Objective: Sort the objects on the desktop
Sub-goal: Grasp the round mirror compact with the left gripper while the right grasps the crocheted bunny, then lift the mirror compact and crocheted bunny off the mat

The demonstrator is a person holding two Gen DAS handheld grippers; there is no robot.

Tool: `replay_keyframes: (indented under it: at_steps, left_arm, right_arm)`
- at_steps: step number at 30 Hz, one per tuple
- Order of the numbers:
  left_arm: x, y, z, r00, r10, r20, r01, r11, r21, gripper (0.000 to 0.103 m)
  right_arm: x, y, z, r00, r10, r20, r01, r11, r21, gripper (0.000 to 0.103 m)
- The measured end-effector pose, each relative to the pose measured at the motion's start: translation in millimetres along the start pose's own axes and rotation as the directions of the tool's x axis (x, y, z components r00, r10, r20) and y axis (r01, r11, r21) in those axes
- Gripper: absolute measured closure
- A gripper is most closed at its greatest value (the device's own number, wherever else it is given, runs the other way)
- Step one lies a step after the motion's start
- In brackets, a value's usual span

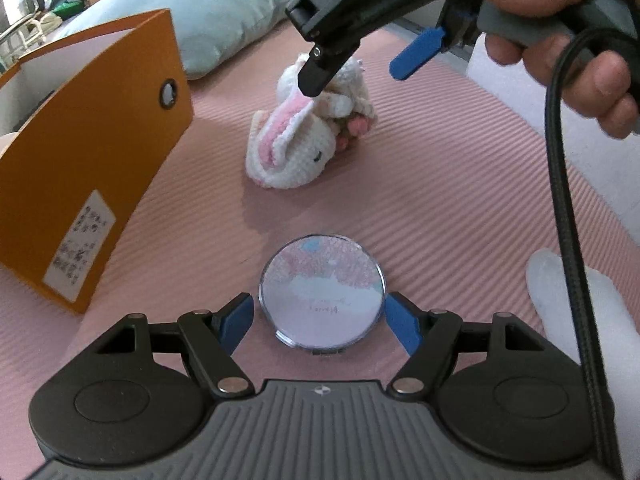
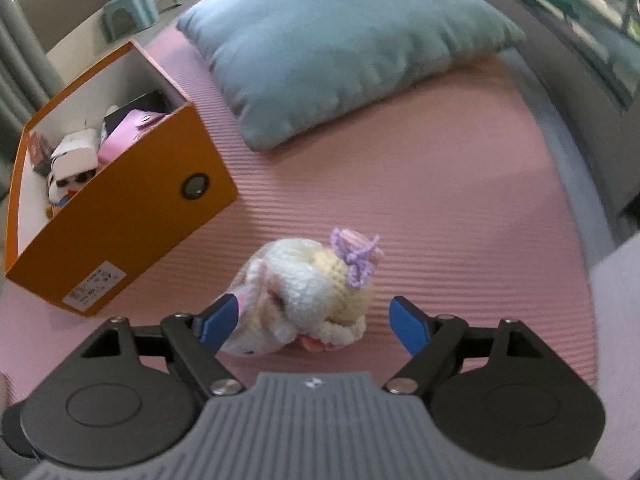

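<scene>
A round compact mirror (image 1: pixel 322 291) lies flat on the pink mat between the open blue fingers of my left gripper (image 1: pixel 320 322); the fingers sit just beside its rim. A white and pink crocheted bunny (image 1: pixel 304 136) lies on the mat behind it. My right gripper (image 2: pixel 316 322) is open around the bunny (image 2: pixel 304 296), its left finger touching the bunny's ear, its right finger apart from it. The right gripper also shows in the left wrist view (image 1: pixel 360 60), above the bunny. An orange box (image 2: pixel 120 208) holding several small items stands at the left.
A blue-green pillow (image 2: pixel 340 44) lies at the back of the pink mat (image 2: pixel 440 200). The orange box (image 1: pixel 80 152) stands close on the left of the mirror. A white gloved hand (image 1: pixel 576 304) and a black cable (image 1: pixel 568 200) are at the right.
</scene>
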State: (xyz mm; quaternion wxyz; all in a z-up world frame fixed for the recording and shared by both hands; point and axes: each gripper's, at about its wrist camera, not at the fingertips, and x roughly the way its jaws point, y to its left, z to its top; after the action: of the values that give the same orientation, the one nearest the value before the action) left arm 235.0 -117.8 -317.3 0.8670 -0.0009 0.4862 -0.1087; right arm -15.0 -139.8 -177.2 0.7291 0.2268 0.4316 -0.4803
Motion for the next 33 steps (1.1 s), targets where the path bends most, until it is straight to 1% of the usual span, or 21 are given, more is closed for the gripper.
replay_keyframes:
  at_steps: [4,8,13,17,22,24,27,33]
  left_arm:
    - [6.8,-2.1,1.5,1.000,0.001,0.004,-0.001,1.000,0.027,0.016]
    - [10.6,-5.7,1.0,1.000,0.010,0.015,-0.011,0.999,0.050,0.016]
    - [10.4,-7.2,0.2,1.000,0.011,0.029,-0.013,0.998,0.057,0.016]
    - [11.9,-9.1,1.7,0.999,0.018,0.041,-0.021,0.998,0.059,0.013]
    - [13.6,-10.7,3.6,0.999,0.021,0.047,-0.024,0.998,0.063,0.012]
    - [12.6,-10.8,2.3,0.999,0.017,0.052,-0.020,0.998,0.064,0.014]
    - [12.3,-9.8,1.7,0.998,0.016,0.059,-0.020,0.998,0.062,0.018]
    - [13.0,-7.9,4.0,0.999,0.006,0.053,-0.009,0.998,0.059,0.019]
  right_arm:
    - [11.9,-10.1,-1.9,0.999,0.043,0.015,-0.043,0.999,0.010,0.019]
    - [25.4,-8.4,-1.3,0.995,0.099,0.008,-0.099,0.995,0.001,0.019]
    - [31.8,-0.2,2.5,0.996,0.092,0.001,-0.092,0.995,-0.037,0.017]
    - [34.3,-1.1,4.4,0.994,0.113,-0.005,-0.113,0.991,-0.074,0.016]
    - [40.6,-7.7,4.7,0.991,0.133,-0.023,-0.134,0.990,-0.046,0.017]
    - [43.2,-7.1,3.6,0.991,0.132,-0.037,-0.133,0.990,-0.054,0.017]
    - [43.0,-9.1,2.8,0.989,0.141,-0.030,-0.143,0.988,-0.056,0.018]
    - [45.6,-12.3,0.4,0.984,0.174,-0.051,-0.176,0.984,-0.042,0.019]
